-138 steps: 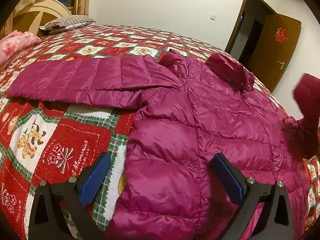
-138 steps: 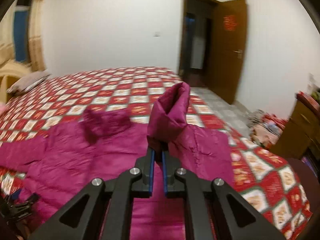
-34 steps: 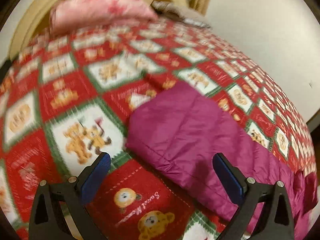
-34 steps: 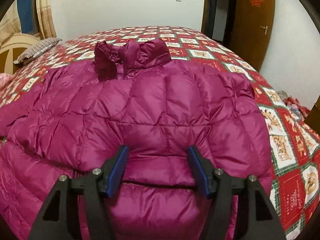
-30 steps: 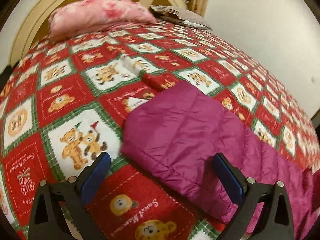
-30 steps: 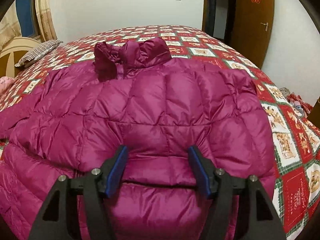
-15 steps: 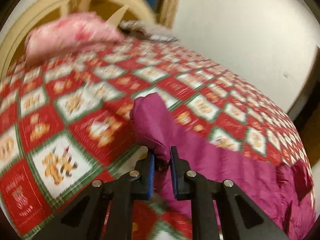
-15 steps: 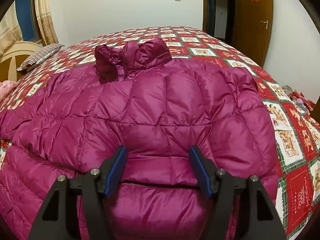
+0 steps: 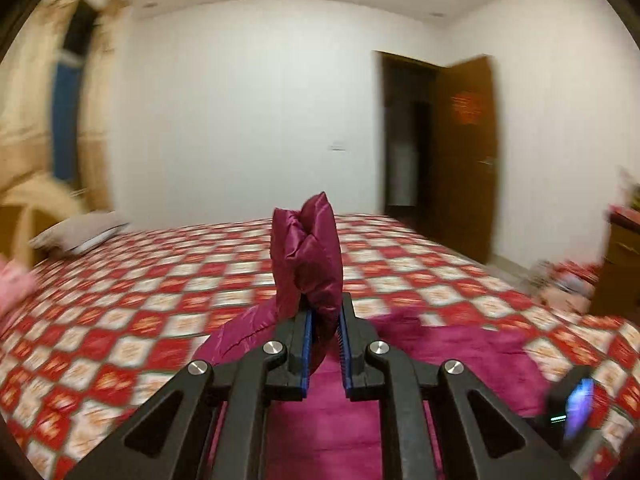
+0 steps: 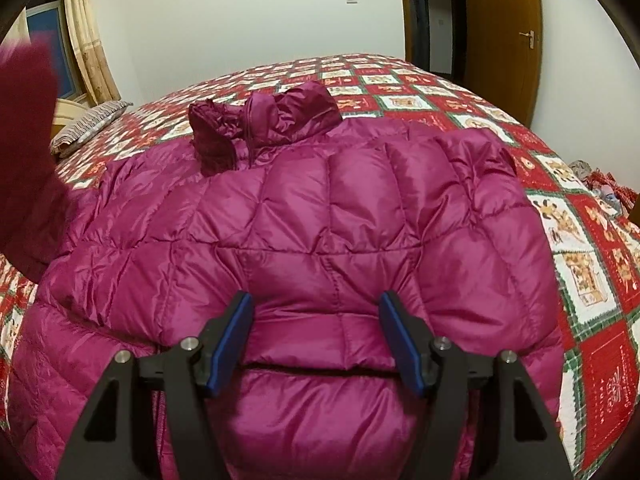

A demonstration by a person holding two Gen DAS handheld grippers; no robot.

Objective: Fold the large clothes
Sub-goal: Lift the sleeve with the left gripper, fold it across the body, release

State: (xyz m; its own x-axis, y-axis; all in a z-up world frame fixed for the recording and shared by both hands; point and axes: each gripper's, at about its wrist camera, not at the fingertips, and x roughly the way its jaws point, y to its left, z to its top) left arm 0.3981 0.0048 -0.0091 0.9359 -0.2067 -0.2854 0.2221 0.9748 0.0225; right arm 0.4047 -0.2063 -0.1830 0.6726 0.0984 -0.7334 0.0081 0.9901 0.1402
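One magenta jacket (image 10: 320, 220) lies centre frame on one bed (image 10: 592, 240) with a red checked quilt. The left claw (image 9: 324, 336) pinches its sleeve (image 9: 308, 264) — lifted mid-frame; the right claw (image 10: 316, 340) gapes empty. One brown door (image 10: 500, 36) stands upper right.

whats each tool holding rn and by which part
Left tool grips the magenta jacket by its sleeve end, lifted. Right tool is open, holding nothing.

We find the right tongs (image 10: 316, 336) spread wide above the magenta quilted jacket (image 10: 320, 216), which lies on the patterned bed (image 10: 580, 240).
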